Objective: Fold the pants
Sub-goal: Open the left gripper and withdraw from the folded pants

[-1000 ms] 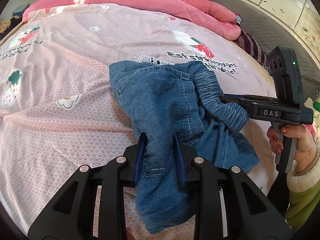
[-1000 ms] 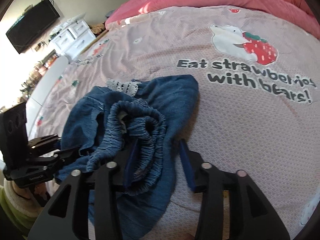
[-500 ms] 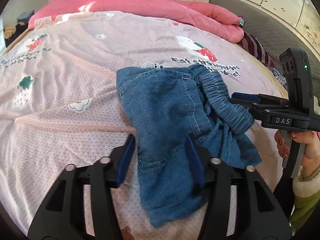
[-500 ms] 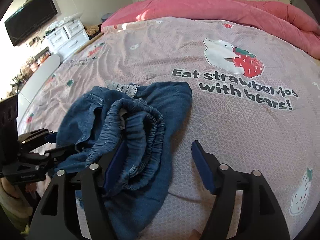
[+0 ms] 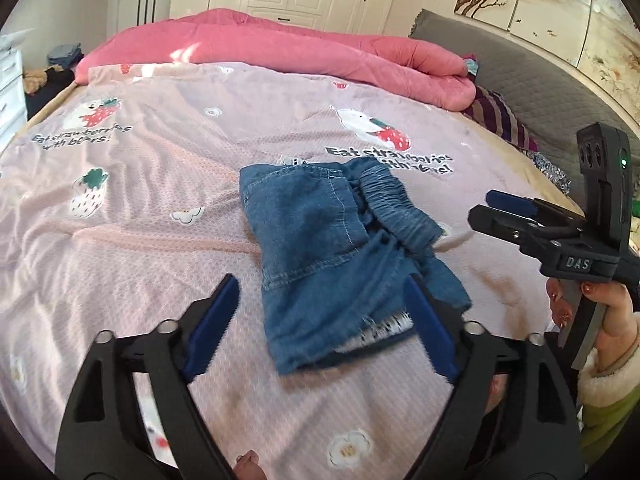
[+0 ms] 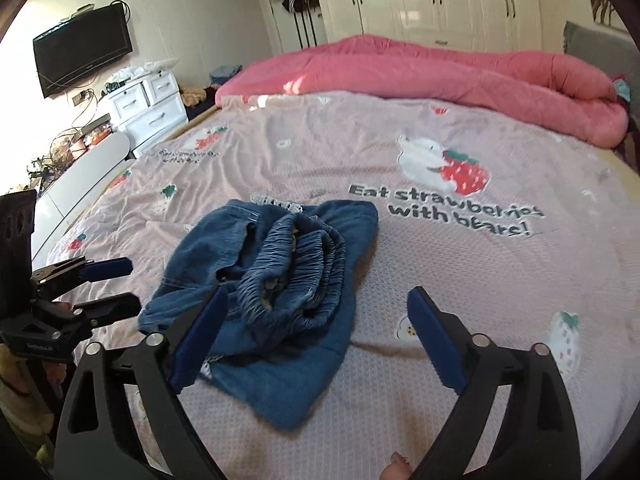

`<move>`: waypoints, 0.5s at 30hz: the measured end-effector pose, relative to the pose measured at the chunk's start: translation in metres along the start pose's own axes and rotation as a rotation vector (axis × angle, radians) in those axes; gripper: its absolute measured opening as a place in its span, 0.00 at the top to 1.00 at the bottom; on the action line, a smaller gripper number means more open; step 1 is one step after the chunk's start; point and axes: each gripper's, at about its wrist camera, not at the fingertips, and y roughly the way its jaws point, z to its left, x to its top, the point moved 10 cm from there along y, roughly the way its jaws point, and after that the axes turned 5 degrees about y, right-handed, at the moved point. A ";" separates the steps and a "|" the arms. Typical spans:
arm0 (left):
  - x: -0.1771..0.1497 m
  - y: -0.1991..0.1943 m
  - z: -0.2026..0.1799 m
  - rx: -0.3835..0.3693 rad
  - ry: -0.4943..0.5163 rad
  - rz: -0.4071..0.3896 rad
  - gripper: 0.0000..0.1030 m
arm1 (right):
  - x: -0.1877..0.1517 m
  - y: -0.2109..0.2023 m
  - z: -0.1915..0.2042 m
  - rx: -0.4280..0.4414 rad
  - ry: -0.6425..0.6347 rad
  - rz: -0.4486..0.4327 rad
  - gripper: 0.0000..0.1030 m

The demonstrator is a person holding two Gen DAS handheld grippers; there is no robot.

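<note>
Denim pants (image 5: 340, 248) lie in a loose folded bundle near the middle of the bed (image 5: 120, 208), waistband on top, probably set there as the fold's end. Left gripper (image 5: 320, 322) and right gripper (image 6: 316, 336) are opening wide, empty, clear of the cloth; whether edges align is unclear.

Two wrist fisheyes, angled down, perhaps near, sharing pants (image 5: 340, 248)

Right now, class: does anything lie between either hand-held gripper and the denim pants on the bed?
Nothing visible does. The pants lie bare on the bedsheet; the left hand-held gripper and right hand-held gripper are opening just above them.
</note>
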 end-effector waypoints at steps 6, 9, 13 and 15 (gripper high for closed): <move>-0.022 -0.021 -0.005 0.031 -0.004 -0.005 0.09 | -0.018 -0.030 0.013 -0.051 -0.040 -0.058 0.04; -0.040 -0.029 -0.004 0.054 -0.032 0.001 0.09 | -0.035 -0.039 0.015 -0.086 -0.033 -0.063 0.04; -0.060 -0.034 -0.005 0.079 -0.035 0.013 0.09 | -0.058 -0.047 0.013 -0.098 0.017 -0.063 0.04; -0.071 -0.037 -0.007 0.092 -0.045 0.016 0.09 | -0.068 -0.049 0.013 -0.101 0.030 -0.060 0.04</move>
